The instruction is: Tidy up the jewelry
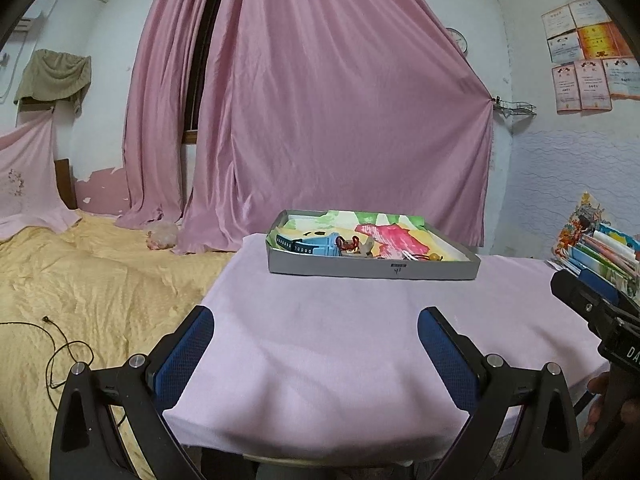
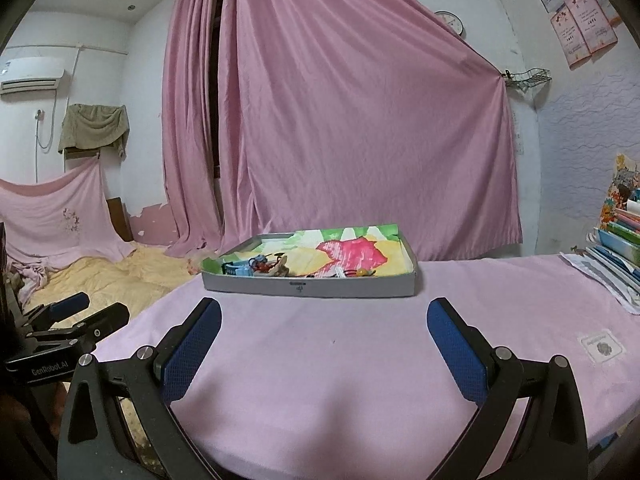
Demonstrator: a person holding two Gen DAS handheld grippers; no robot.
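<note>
Pink-clothed surface (image 2: pixel 360 360) lies bare between my spread jaws and the jewelry tray (image 2: pixel 312 287); stacked books (image 2: pixel 616 248) stand rightward.

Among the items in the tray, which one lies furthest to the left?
The blue watch; the red clip and orange bead piece lie right of it in the tray.
</note>
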